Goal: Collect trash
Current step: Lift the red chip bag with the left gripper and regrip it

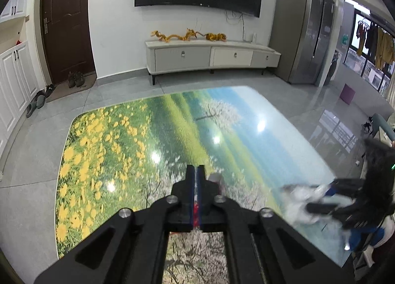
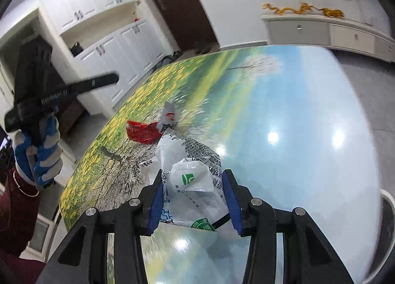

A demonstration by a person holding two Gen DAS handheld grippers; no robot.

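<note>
Trash here is mostly thin film: a crumpled white plastic bag [image 2: 190, 160] printed with text and a green logo, a red wrapper [image 2: 141, 131] and a small grey-and-red wrapper [image 2: 168, 116], all lying on the table [image 2: 284, 101] with its glossy landscape print. We judge all three to be feather-light, soft and slippery, likely to crush and slide rather than resist, so we would pinch a bunched fold of the bag, not a flat sheet.

Our right gripper [image 2: 193, 200] stands wide open, its blue pads either side of the bag's near end, not yet closed on it. Our left gripper [image 1: 196, 182] has its jaws almost together, with a sliver of red showing in the slot; we take it to be pinching a scrap of red wrapper, though little of it shows.

A blurred grey-red piece peeks past the left fingers. Motion blur smears the right gripper in the left view, and no bin is clearly visible.
</note>
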